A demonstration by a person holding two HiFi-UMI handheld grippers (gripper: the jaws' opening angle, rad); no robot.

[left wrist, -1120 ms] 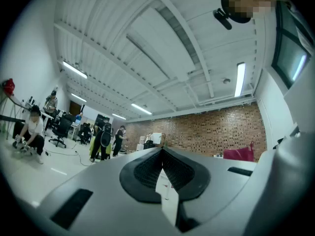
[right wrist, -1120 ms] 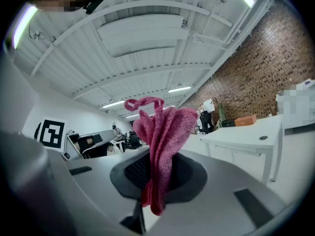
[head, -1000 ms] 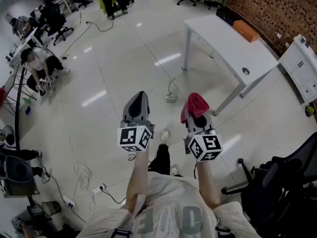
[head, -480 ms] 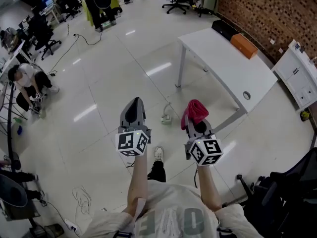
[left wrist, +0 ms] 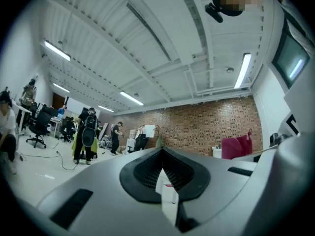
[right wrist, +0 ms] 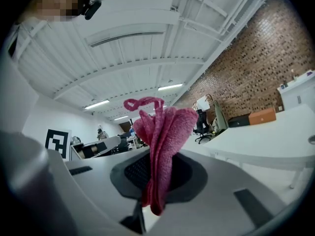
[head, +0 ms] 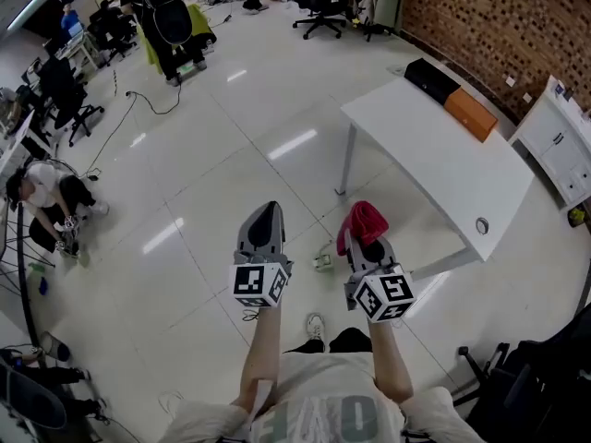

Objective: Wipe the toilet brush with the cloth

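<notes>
A: What's the worry from here?
B: Mostly the cloth (right wrist: 160,146). The right gripper (head: 372,238) is clamped on it, but only on a bunched fold. Most of it stands loose above the jaws w/ a thread loop on top. Rub hard and I'd guess it drags out, or the loop snags
A: And the left gripper (head: 267,209)?
B: Jaws fully together, nothing in them. It has to open before it can take any handle, so a rushed grab prob just knocks the thing over
A: Where's the toilet brush, btw?
B: Not in any view. Not on the white table (head: 425,146), not on the floor I can see, so no idea how far off it is or how it stands
A: Anything underfoot?
B: A power strip (head: 323,262) w/ its cable lies on the tiles just ahead of the person's shoe (head: 315,325). Trip risk imo, bc both grippers are held out level in front
A: What else can't you make out?
B: How deep the cloth sits between the pads, since the fabric covers that. Also the office chair (head: 526,377) at the lower right is cut off by the edge
</notes>
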